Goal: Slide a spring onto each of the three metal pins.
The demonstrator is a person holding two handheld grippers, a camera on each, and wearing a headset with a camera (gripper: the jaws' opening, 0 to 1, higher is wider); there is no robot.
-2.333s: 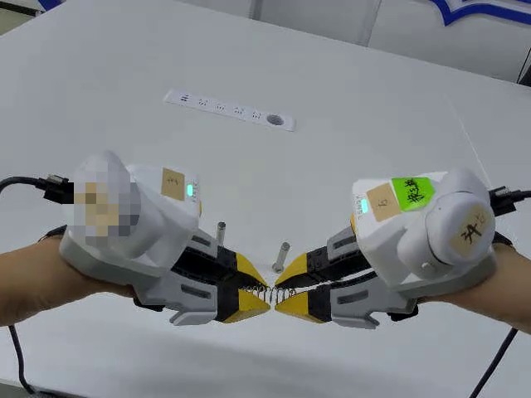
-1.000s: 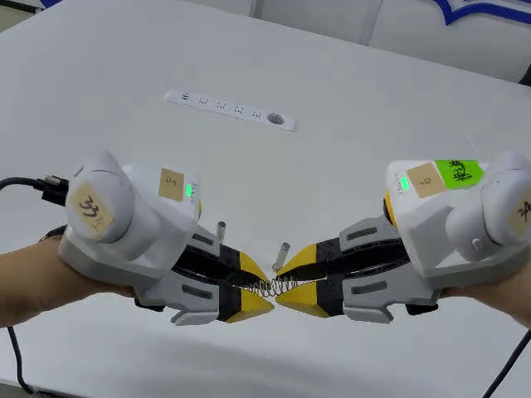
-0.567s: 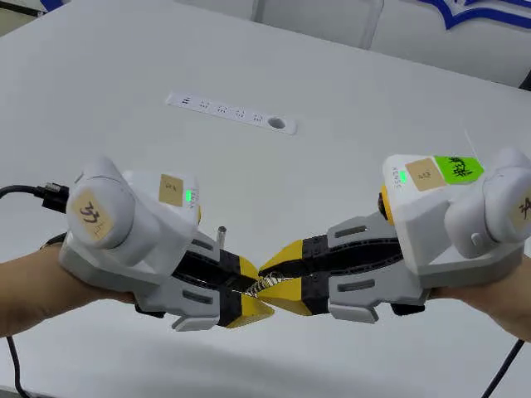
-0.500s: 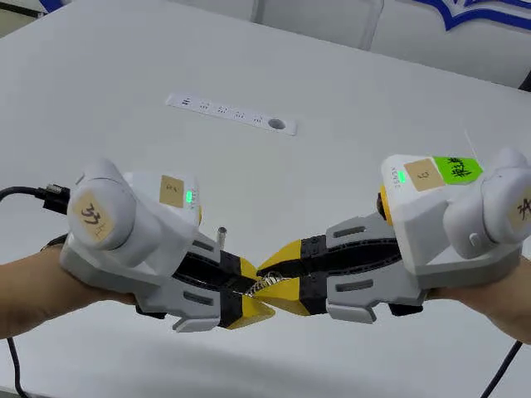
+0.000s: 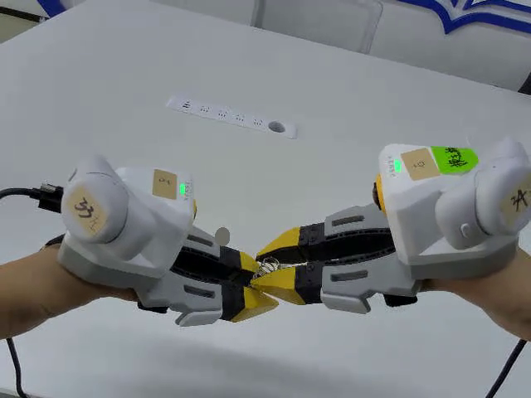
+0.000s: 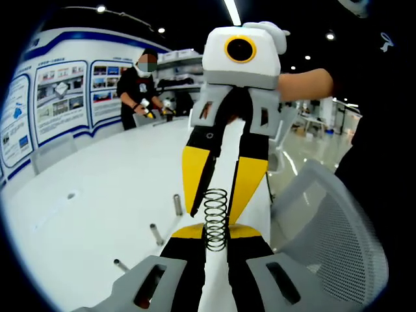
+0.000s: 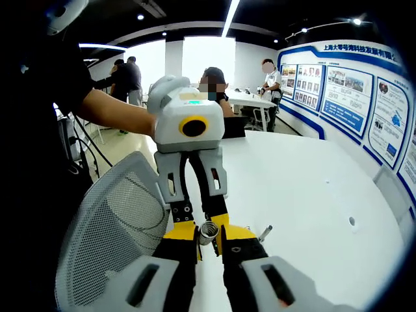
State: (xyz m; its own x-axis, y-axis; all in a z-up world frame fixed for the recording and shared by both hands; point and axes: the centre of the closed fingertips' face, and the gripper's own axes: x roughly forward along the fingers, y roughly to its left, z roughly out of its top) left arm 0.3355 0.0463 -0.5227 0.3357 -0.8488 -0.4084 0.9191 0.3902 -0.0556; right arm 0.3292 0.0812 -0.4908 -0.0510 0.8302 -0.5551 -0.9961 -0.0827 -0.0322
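At the lower left of the head view we see the left gripper with its jaws clamped on one end of the spring. The spring sits at lower centre, just right of a metal pin. The right gripper reaches in from the right with its jaws on either side of the spring's other end, and we cannot tell whether they press it.

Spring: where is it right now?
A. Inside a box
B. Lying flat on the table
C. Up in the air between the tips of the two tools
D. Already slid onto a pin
C: the spring rises from the tip of the left tool to the yellow tips of the right tool, above the table, and the pins stand bare.
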